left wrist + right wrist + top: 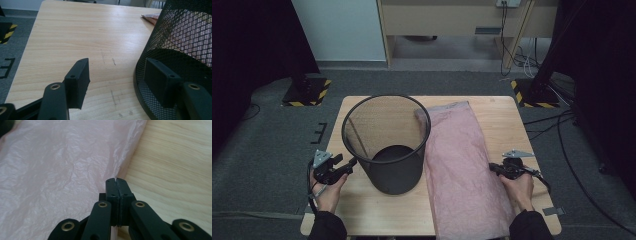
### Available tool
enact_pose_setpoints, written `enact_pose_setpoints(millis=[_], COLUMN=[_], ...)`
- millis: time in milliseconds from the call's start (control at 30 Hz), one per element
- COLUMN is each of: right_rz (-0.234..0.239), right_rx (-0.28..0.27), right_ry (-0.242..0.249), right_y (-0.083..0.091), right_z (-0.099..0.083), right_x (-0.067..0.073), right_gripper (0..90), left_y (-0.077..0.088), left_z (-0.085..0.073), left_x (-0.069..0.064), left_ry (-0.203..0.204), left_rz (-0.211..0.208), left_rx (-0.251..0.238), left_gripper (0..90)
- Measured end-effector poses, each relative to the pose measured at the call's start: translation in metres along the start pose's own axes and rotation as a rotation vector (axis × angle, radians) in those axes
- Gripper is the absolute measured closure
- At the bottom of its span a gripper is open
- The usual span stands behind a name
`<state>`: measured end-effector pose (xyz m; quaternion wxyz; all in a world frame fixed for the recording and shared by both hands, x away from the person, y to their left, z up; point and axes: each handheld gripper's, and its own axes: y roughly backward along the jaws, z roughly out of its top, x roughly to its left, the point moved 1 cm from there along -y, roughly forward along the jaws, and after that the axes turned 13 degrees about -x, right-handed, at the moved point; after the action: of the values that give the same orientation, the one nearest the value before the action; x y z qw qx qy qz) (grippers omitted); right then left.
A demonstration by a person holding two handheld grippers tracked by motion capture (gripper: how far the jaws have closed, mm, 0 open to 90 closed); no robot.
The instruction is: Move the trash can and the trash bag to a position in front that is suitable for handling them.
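Note:
A black mesh wastebasket (387, 145) stands upright on the left half of a wooden table (362, 210). Beside it, to the right, a pink plastic bag (462, 165) lies flat and reaches the table's front edge. My left gripper (352, 163) is low at the basket's left side and open. In the left gripper view (116, 65) one jaw is over bare wood and the other is in front of the basket's mesh wall (180, 37); I cannot tell if it touches. My right gripper (492, 166) is shut on the bag's right edge, and its jaws (116, 180) pinch the pink film (55, 170).
Bare wood (175, 165) lies right of the bag, and more (75, 32) lies left of the basket. Grey carpet surrounds the table. Stand bases with yellow-black stripes sit on the floor at the back left (307, 92) and back right (537, 95). Cables (562, 130) trail on the right.

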<state>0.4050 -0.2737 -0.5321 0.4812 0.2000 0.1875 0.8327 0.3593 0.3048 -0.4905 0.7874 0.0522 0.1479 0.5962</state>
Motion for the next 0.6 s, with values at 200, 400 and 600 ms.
enact_pose_setpoints(millis=[200, 400, 600], right_rz=[-0.094, -0.156, -0.221], right_rx=[0.007, -0.002, -0.003], right_ry=[0.022, 0.005, -0.021], right_y=[0.015, 0.037, 0.047], right_z=[-0.004, -0.012, -0.016], right_x=[-0.009, -0.021, -0.025], right_gripper=[90.0, 90.0, 88.8], left_y=[0.001, 0.004, 0.009], left_z=[0.002, 0.006, 0.011], left_x=[-0.002, -0.004, -0.003], left_ry=[-0.008, -0.005, 0.002], left_rz=[-0.016, -0.025, -0.023], left_rx=[-0.018, -0.046, -0.075], left_gripper=[37.5, 38.0, 38.2])
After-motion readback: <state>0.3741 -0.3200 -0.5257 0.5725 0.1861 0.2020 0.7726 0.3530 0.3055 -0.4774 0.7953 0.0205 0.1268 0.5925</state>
